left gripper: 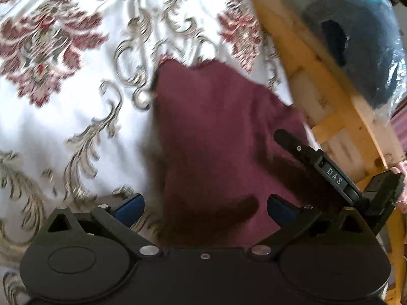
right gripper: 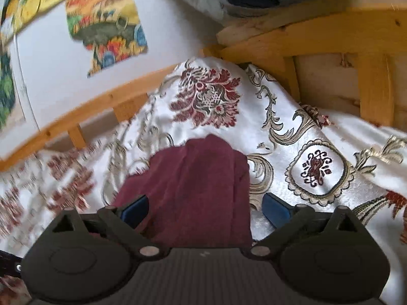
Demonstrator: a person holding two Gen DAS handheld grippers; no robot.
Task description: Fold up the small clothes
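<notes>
bedspread: white satin-looking cover [left gripper: 76,117] with maroon flowers and grey-gold scrolls, filling everything left of and ahead of the left claw. Pretty smeared by blur in the left wrist view, so the pattern only half reads.
left claw: left gripper [left gripper: 204,204] has its jaws spread wide, blue pads far apart, nothing pinched between them.
garment: maroon cloth [left gripper: 216,132] lies right between and ahead of the left claw's fingers, flat-ish on the cover. Its near end disappears under the claw body, so can't tell how far it runs or what kind of garment it is.
right claw: right gripper [right gripper: 204,209] is also wide open, gripping nothing. In the left wrist view one black finger of it, marked DAS, pokes in over the cloth's right side; whether it touches the fabric, can't tell.
garment again: in the right wrist view the cloth [right gripper: 193,183] sits between that claw's pads, looks doubled over, near edge hidden under the claw.
bed frame: pine rails [right gripper: 305,40] ahead and right of the right claw, the cover bunched up against them.
bundle: something blue-grey in clear plastic [left gripper: 356,50] beyond the frame, cut off by the fisheye edge.
posters: colourful pictures [right gripper: 106,25] on the wall, up left of the right claw, too blurry to read.
</notes>
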